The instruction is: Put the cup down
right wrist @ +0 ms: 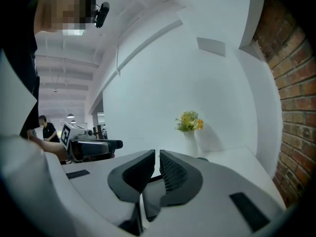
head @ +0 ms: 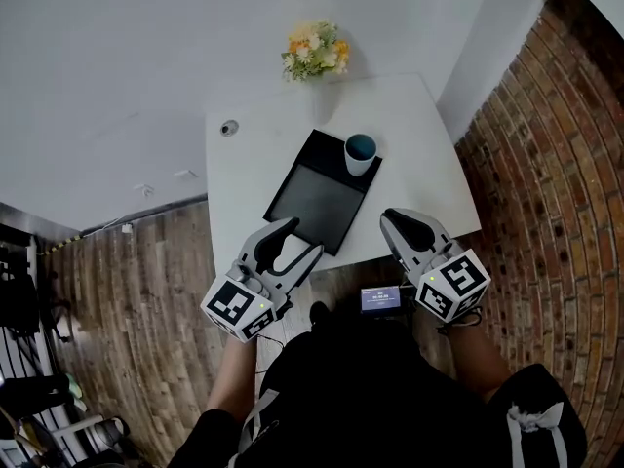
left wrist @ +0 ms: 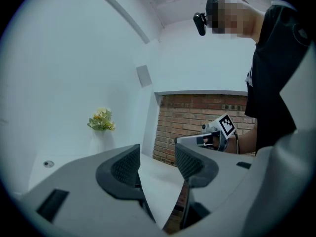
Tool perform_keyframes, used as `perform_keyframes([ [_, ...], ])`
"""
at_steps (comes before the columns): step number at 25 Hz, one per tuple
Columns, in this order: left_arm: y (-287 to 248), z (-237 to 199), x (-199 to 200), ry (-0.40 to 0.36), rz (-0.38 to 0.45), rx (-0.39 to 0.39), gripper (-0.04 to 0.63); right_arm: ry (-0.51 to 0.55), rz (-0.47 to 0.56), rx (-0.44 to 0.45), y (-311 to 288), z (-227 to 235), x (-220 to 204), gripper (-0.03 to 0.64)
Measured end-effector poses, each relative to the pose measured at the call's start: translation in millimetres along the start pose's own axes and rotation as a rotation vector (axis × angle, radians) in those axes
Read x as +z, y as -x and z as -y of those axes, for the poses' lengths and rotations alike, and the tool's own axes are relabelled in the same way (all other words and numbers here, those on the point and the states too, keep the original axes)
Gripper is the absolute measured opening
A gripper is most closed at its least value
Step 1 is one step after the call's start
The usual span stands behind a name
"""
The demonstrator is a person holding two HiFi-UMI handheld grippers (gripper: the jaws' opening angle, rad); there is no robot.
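One cup [head: 360,154] stands apparently upright, mouth upward.

The near edge of the tray [head: 314,201] is partly covered by the fingers [head: 289,227] of the left gripper [head: 301,239]. The desk [head: 429,144] edge in front of the tray is masked by that gripper and the right gripper [head: 398,222].

The inside of the cup [head: 360,153], on the tray's far corner, is seen only as a dark teal disc, so contents cannot be determined.

The small round item [head: 228,128] left of the tray is too small to be identified.

The print on the lit screen [head: 380,298] below the tray cannot be read.

The person [head: 370,398] is cut off by the lower edge.
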State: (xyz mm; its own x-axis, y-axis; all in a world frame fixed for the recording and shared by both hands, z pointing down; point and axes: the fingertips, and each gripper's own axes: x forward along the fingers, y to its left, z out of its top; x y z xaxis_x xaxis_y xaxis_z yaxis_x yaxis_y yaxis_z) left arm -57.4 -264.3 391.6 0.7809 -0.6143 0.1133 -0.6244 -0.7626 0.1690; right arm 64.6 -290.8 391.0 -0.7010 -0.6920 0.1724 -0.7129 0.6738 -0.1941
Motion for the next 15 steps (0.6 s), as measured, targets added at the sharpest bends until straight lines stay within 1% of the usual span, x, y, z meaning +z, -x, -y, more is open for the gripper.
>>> perform_keyframes([
  [4,16.2,4.2,-3.7,0.014,-0.004,0.023,0.210,-0.006,-0.012,0.039,8.3,-15.4,-4.0,0.034],
  [7,23.3,10.6,-2.9,0.032,0.019,0.045,0.176,-0.012,-0.014,0.066,9.9,-21.4,-1.4,0.026],
  [9,24.3,14.7,-1.2,0.038,0.038,0.056,0.143,-0.011,-0.011,0.068,8.6,-22.9,1.9,0.017],
  [11,22.8,17.0,0.6,0.035,0.046,0.060,0.109,-0.012,-0.004,0.064,5.8,-24.4,4.1,0.015],
  [13,20.2,20.0,3.3,0.020,0.046,0.049,0.077,-0.003,0.005,0.065,3.0,-27.0,7.1,0.014],
  [15,18.9,22.1,5.9,0.004,0.044,0.036,0.063,0.013,0.007,0.069,0.8,-30.0,7.2,0.014],
])
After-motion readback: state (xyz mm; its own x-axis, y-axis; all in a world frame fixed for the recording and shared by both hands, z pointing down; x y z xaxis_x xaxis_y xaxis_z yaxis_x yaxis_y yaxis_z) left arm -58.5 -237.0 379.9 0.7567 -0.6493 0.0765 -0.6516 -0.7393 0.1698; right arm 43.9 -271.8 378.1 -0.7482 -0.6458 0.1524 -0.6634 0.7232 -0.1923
